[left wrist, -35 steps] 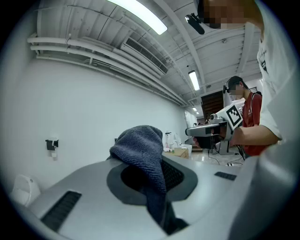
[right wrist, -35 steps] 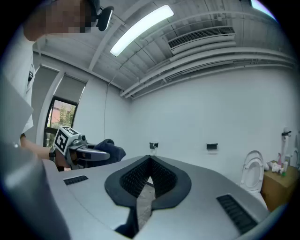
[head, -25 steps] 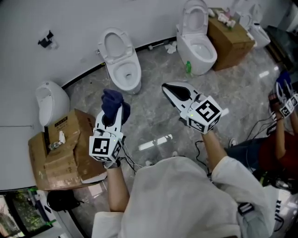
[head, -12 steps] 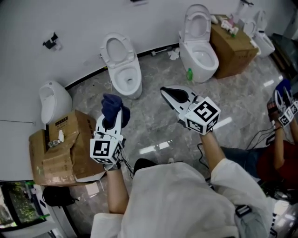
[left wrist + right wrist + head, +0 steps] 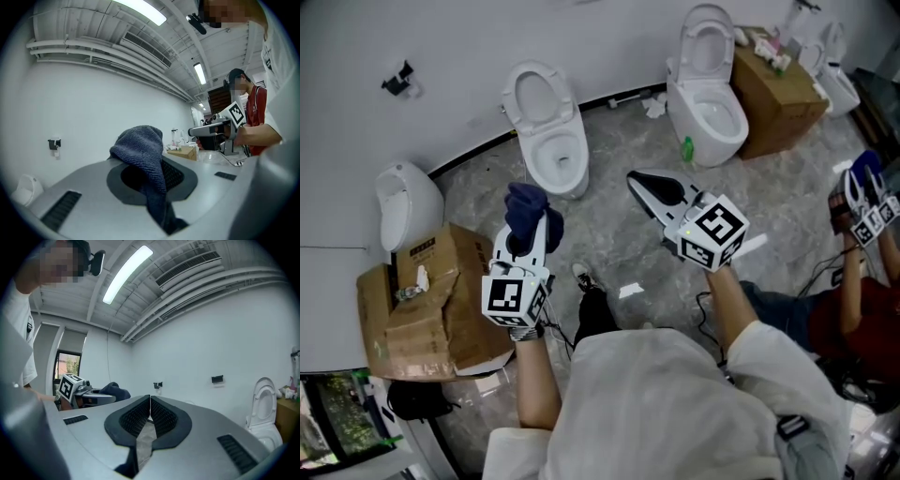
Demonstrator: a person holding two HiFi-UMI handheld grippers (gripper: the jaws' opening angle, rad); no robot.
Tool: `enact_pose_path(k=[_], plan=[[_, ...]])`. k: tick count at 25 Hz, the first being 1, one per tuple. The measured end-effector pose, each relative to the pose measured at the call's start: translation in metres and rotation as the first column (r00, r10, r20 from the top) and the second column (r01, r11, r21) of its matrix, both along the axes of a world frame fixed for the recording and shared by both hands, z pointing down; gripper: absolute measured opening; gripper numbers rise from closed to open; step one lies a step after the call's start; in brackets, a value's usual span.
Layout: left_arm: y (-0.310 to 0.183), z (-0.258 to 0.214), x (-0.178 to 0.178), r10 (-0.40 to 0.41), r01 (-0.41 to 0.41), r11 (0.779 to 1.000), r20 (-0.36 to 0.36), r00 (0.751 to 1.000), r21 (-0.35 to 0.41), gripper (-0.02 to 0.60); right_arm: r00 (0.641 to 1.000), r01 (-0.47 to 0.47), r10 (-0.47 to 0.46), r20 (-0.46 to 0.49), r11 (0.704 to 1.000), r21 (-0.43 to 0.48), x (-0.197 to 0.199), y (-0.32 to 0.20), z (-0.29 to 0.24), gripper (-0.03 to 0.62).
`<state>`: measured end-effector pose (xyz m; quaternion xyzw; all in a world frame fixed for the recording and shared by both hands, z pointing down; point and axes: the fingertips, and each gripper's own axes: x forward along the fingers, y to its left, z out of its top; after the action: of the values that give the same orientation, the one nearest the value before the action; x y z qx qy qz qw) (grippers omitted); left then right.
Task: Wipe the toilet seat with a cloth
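Observation:
A dark blue cloth (image 5: 527, 211) is bunched between the jaws of my left gripper (image 5: 530, 223), which is shut on it; the cloth (image 5: 140, 154) drapes over the jaws in the left gripper view. My right gripper (image 5: 639, 181) is shut with nothing between its pads (image 5: 150, 414). Both are held level in the air, some way short of a white toilet (image 5: 547, 127) with its lid raised, standing against the wall ahead. A second white toilet (image 5: 708, 92) stands farther right and shows at the edge of the right gripper view as the toilet (image 5: 264, 416).
A torn cardboard box (image 5: 427, 300) lies on the floor at the left beside a white urinal (image 5: 408, 203). Another box (image 5: 773, 92) stands right of the second toilet, with a green bottle (image 5: 687, 148) nearby. A second person (image 5: 853, 281) holds grippers at the right. Cables cross the marble floor.
The view has shifted a little toward the toilets. A dark trouser leg and a shoe now show on the floor between my arms. Both grippers keep their pose and grip.

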<state>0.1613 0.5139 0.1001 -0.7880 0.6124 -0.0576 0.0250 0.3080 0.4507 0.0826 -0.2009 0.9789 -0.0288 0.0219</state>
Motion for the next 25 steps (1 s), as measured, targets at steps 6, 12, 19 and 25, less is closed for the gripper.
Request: enact_pose_path(k=[6,12,19,25], plan=[[-0.072,0.011,-0.056,0.025,-0.025,1.000,0.000,1.000,-0.005,0.037,0.999,-0.043,0.043,0.031,0.999,0.009,-0.051,-0.066,-0.004,0.028],[-0.151,0.011,-0.102,0.051,-0.051,0.998,-0.002,0.999,-0.021,0.037,0.997,-0.074,0.074,0.037,0.997,0.017,-0.095,-0.134,-0.019,0.028],[-0.220,0.004,-0.156,0.075,-0.075,0.997,-0.016,0.997,-0.015,0.037,0.994,-0.103,0.103,0.035,0.995,-0.003,-0.145,-0.199,-0.019,0.028],[-0.279,0.013,-0.195,0.066,-0.067,0.997,-0.024,0.998,-0.045,0.037,0.987,-0.158,0.158,0.022,0.987,-0.003,-0.171,-0.255,-0.015,0.029]])
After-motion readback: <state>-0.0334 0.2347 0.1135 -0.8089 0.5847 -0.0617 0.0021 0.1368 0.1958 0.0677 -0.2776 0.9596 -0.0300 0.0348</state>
